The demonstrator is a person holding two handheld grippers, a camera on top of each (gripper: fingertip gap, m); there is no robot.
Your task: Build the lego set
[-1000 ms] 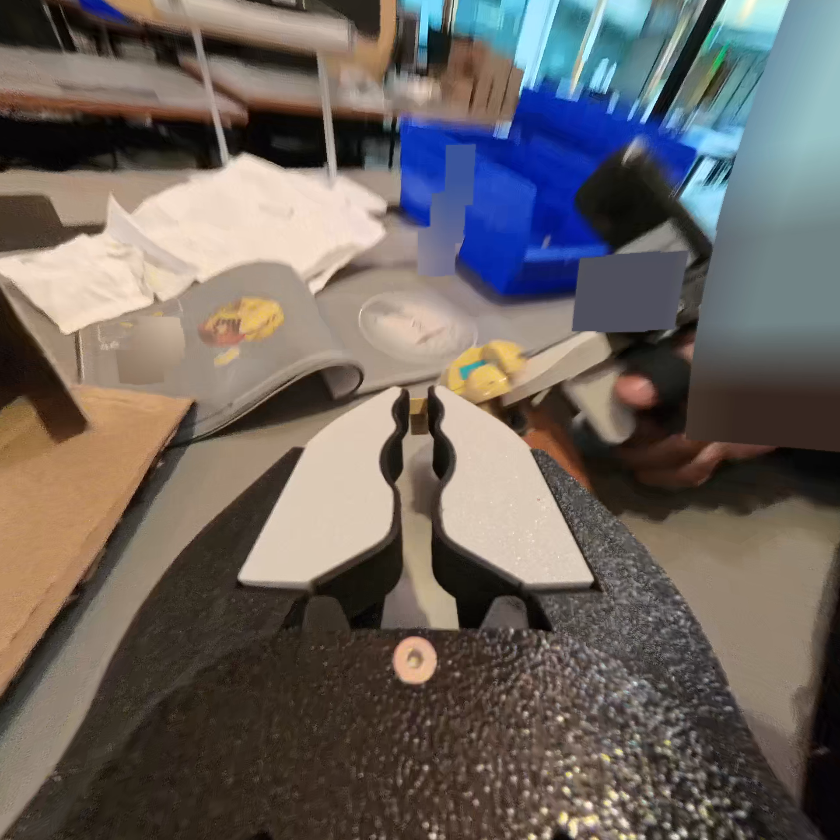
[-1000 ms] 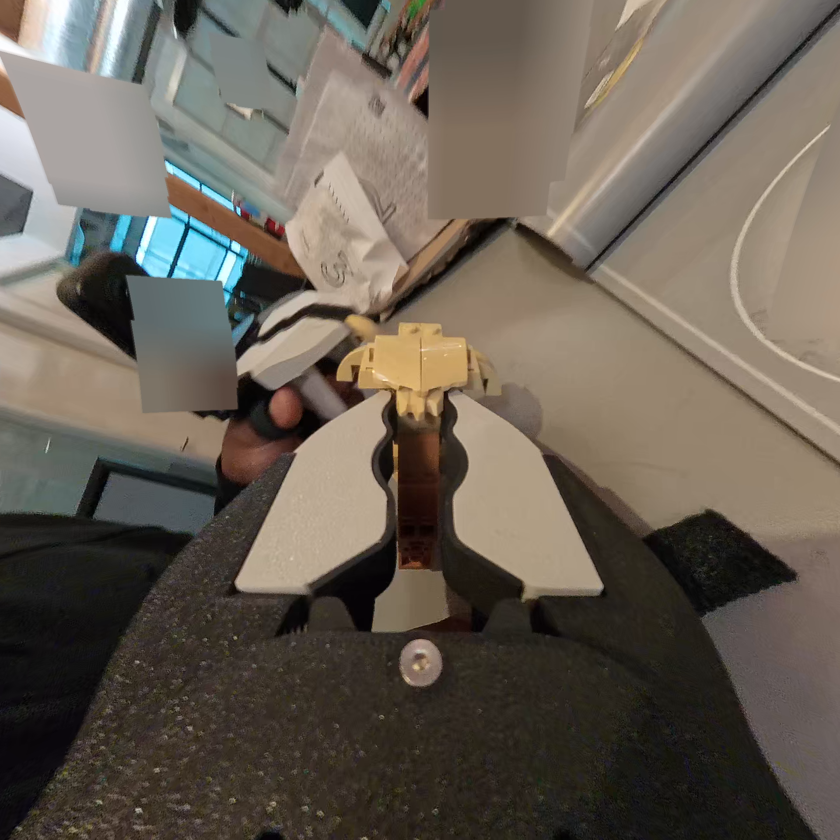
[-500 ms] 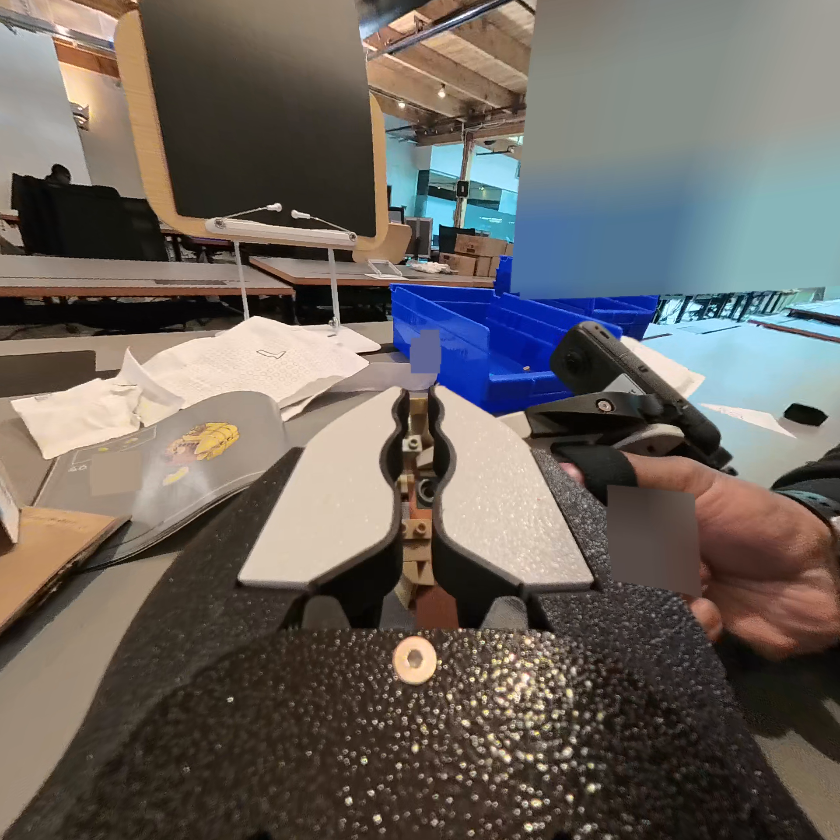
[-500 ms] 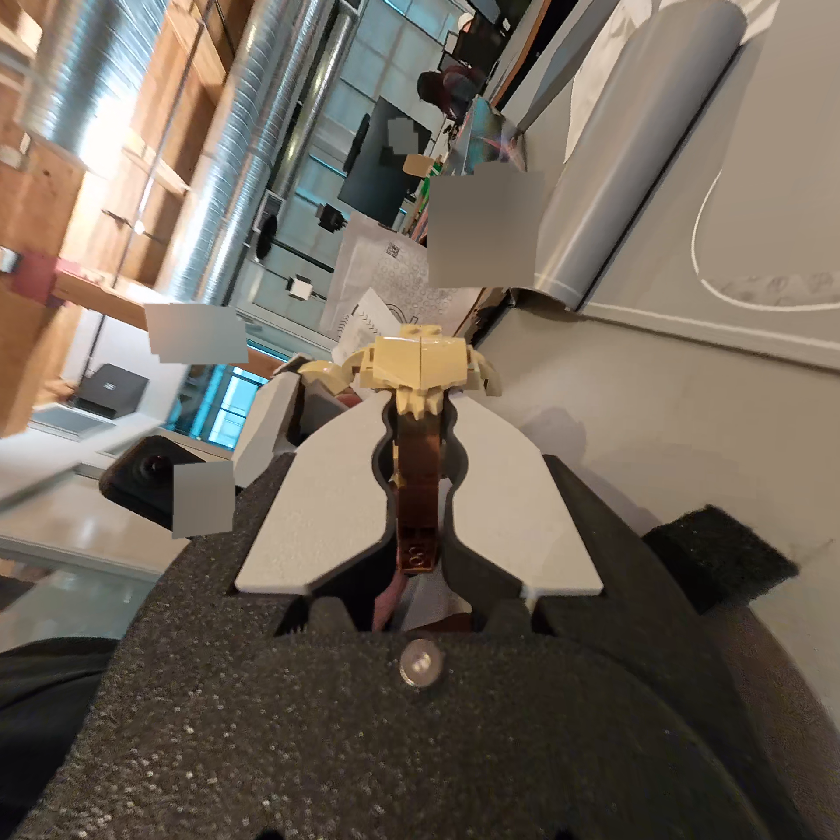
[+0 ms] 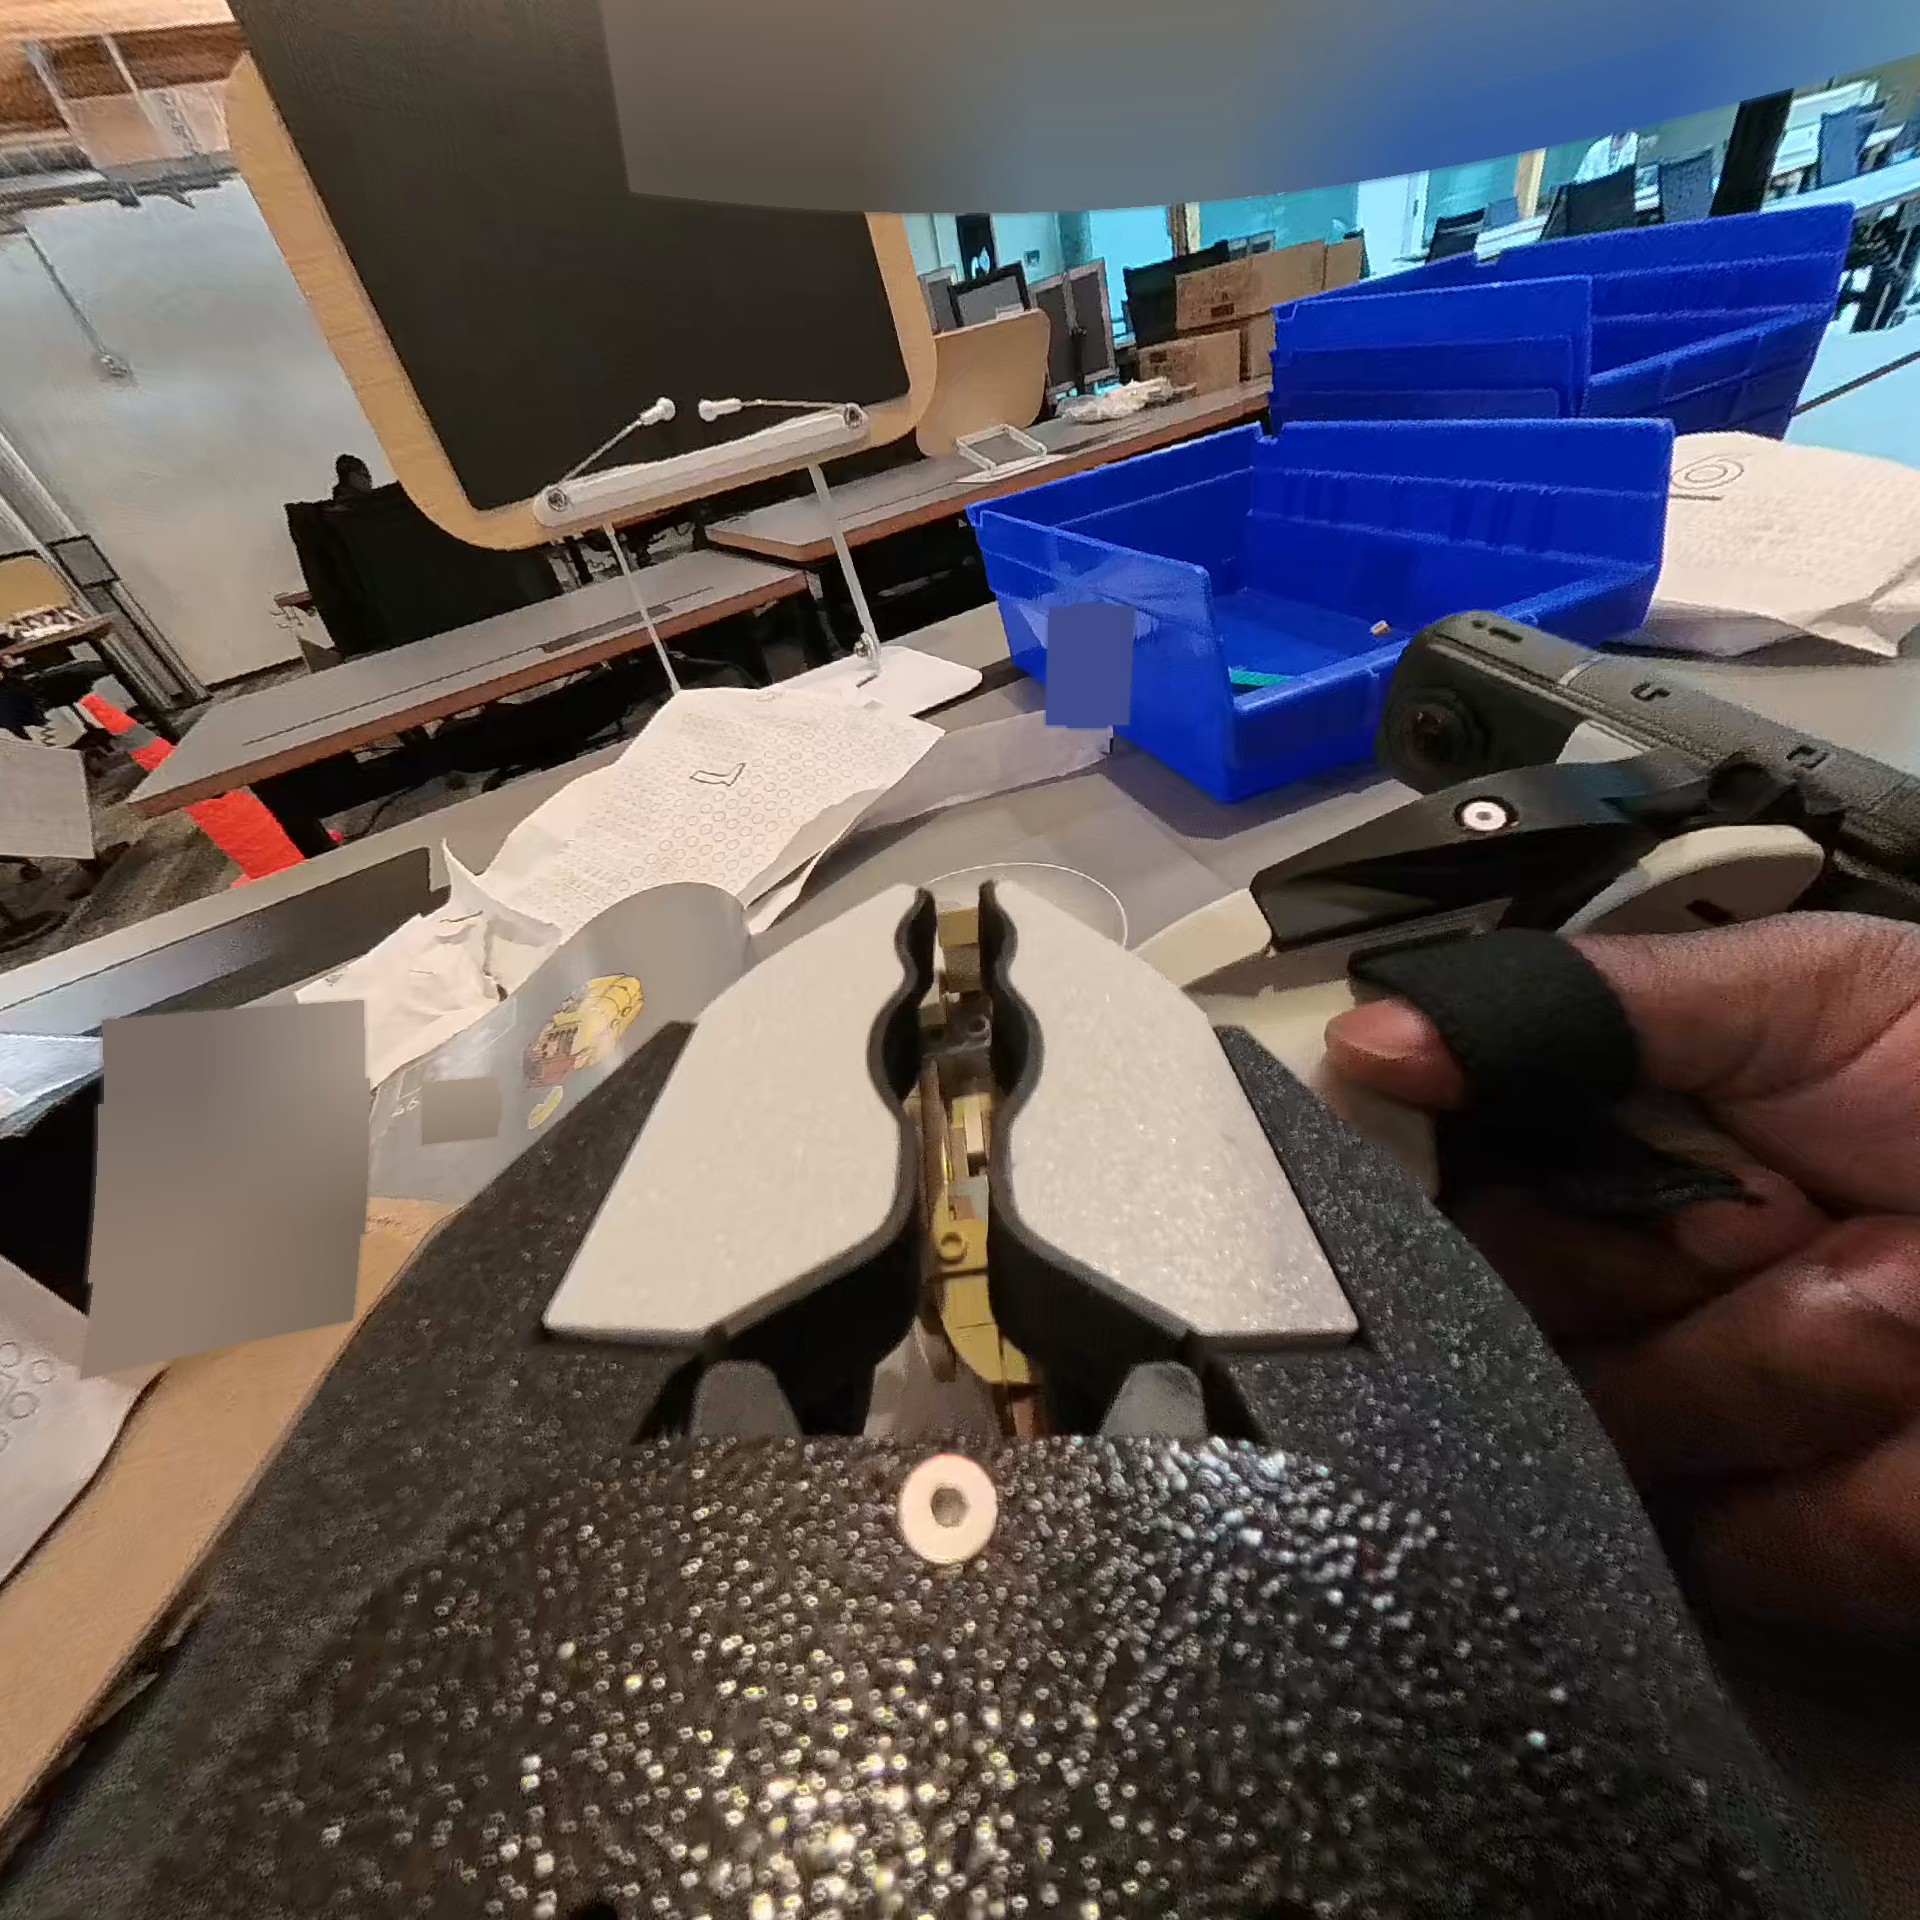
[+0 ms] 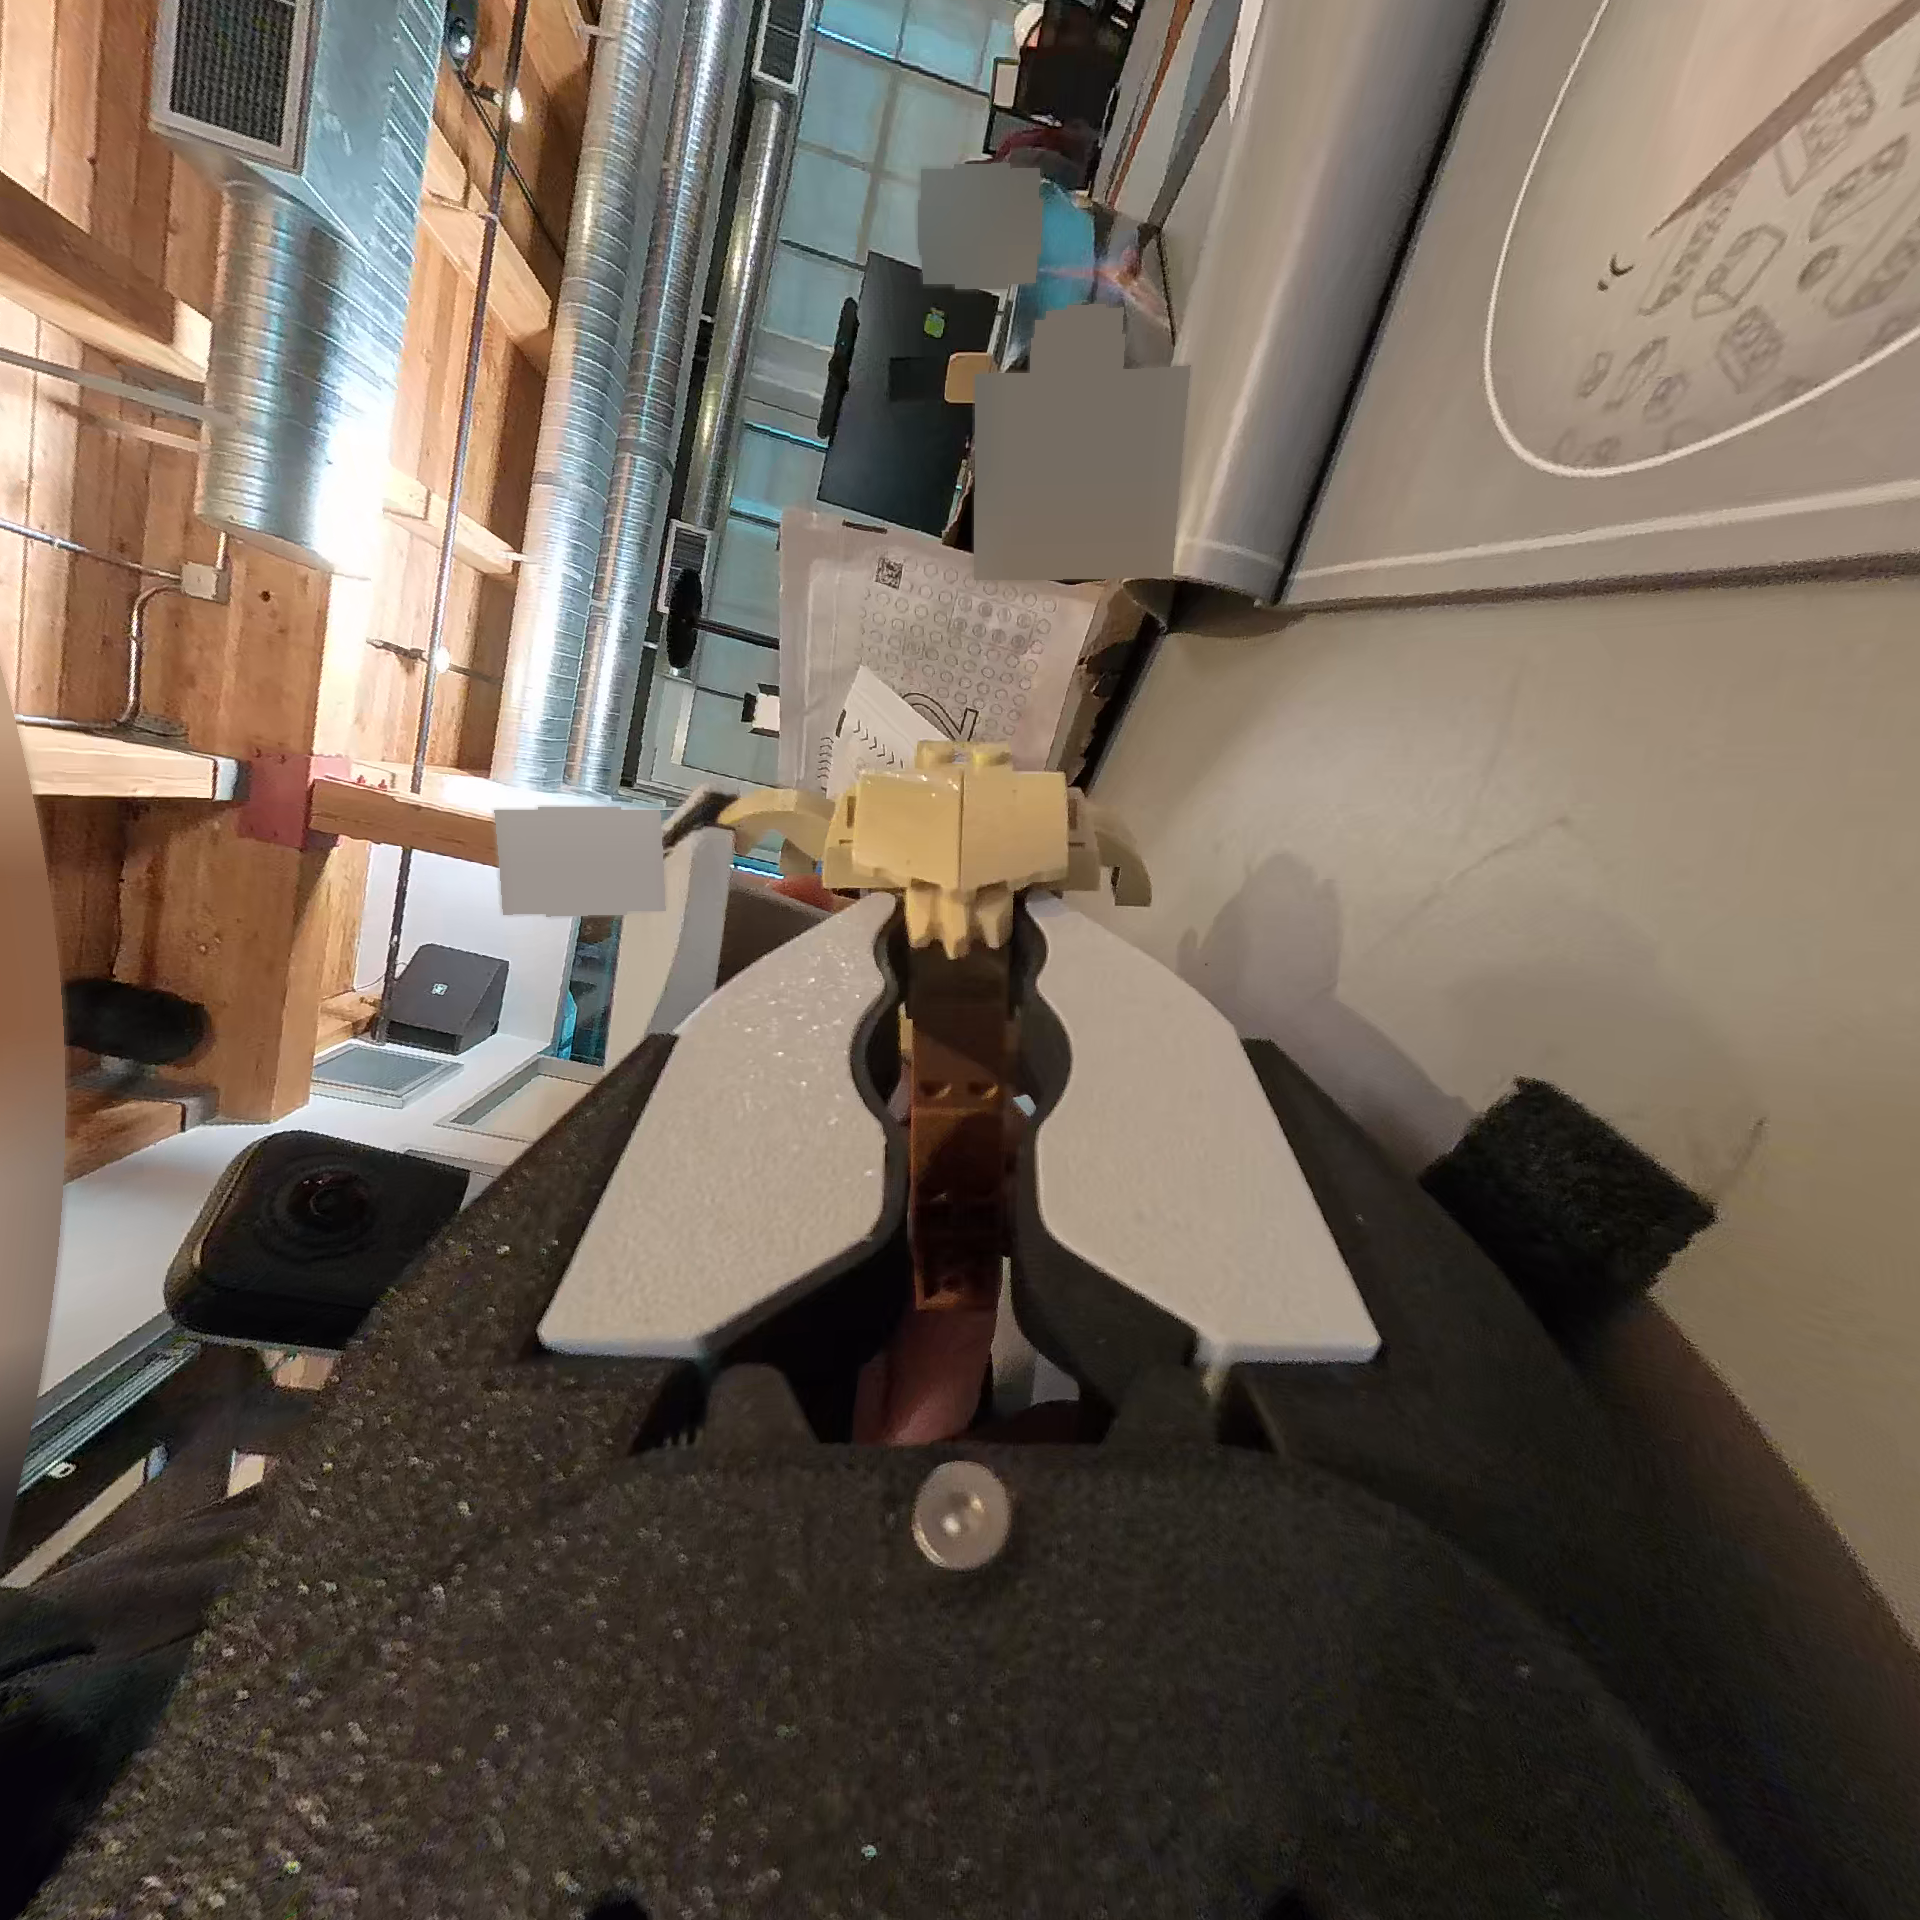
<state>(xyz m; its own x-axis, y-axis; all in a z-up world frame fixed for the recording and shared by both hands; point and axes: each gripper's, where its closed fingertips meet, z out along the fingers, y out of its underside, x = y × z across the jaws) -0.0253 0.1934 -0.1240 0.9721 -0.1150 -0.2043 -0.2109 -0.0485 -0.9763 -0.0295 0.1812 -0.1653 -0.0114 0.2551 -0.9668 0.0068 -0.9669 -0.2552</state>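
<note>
In the left wrist view my left gripper (image 5: 958, 920) is shut on a small tan brick (image 5: 958, 935) pinched at its fingertips. Tan and grey parts of a brick model (image 5: 961, 1236) show through the gap right beneath the fingers. My right gripper (image 6: 961, 925) is shut on that model's brown body (image 6: 961, 1101). The model's tan horned head (image 6: 961, 842) sticks out past the tips. The right gripper's body (image 5: 1507, 831) and the hand (image 5: 1662, 1091) holding it lie close on the right. The left gripper's camera (image 6: 312, 1216) shows at the lower left of the right wrist view.
Blue bins (image 5: 1351, 582) stand at the back right. Printed paper sheets (image 5: 727, 790), an open booklet (image 5: 582, 997) and cardboard (image 5: 208, 1455) lie to the left. A clear round dish (image 5: 1081, 894) sits just ahead. A black foam block (image 6: 1558, 1195) and a grey mat (image 6: 1714, 312) lie by the right gripper.
The left gripper has risen, tilted up and closed in over the model, still holding the small tan brick. The right gripper has turned, and the model stays in its grasp.
</note>
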